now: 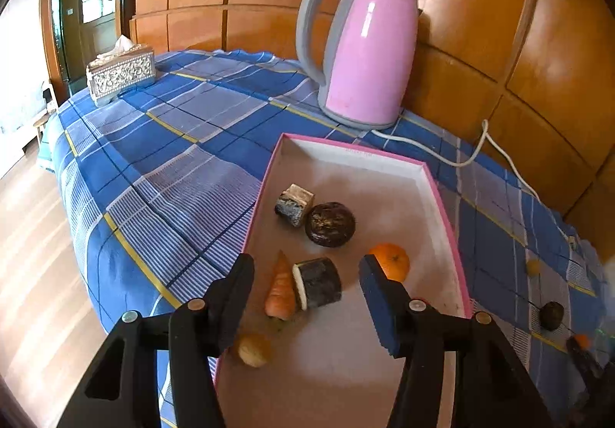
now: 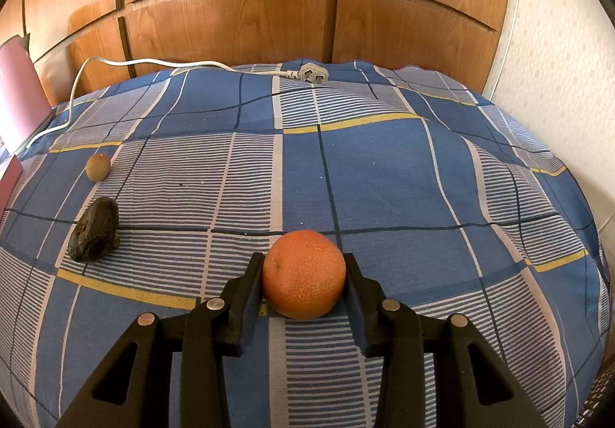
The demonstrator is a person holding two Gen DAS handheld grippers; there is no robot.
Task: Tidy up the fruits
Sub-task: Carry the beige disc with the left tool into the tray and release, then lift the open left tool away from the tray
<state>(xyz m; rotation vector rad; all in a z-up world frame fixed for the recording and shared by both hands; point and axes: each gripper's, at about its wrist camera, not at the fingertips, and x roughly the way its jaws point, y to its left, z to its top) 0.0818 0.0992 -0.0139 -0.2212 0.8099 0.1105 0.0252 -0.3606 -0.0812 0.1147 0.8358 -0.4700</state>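
A pink-rimmed tray [image 1: 446, 205] lies on the blue checked cloth. It holds a small orange [image 1: 390, 260], a dark round fruit [image 1: 330, 224], a carrot [image 1: 281, 287], two dark cut chunks [image 1: 319, 283] and a small tan fruit [image 1: 253, 350]. My left gripper [image 1: 307, 266] hovers open over the tray's near end; its pads touch neither the carrot nor the chunk seen between them. My right gripper [image 2: 303, 274] is shut on a larger orange [image 2: 303, 274] just above the cloth. A kiwi [image 2: 98, 166] and a dark wrinkled fruit [image 2: 94, 230] lie loose to its left.
A pink kettle [image 1: 365, 55] stands behind the tray, its white cable [image 2: 153, 62] and plug [image 2: 315, 74] trailing along the wooden wall. A silver tissue box [image 1: 121, 76] sits at the far left corner. The bed edge drops to a wooden floor [image 1: 34, 255] on the left.
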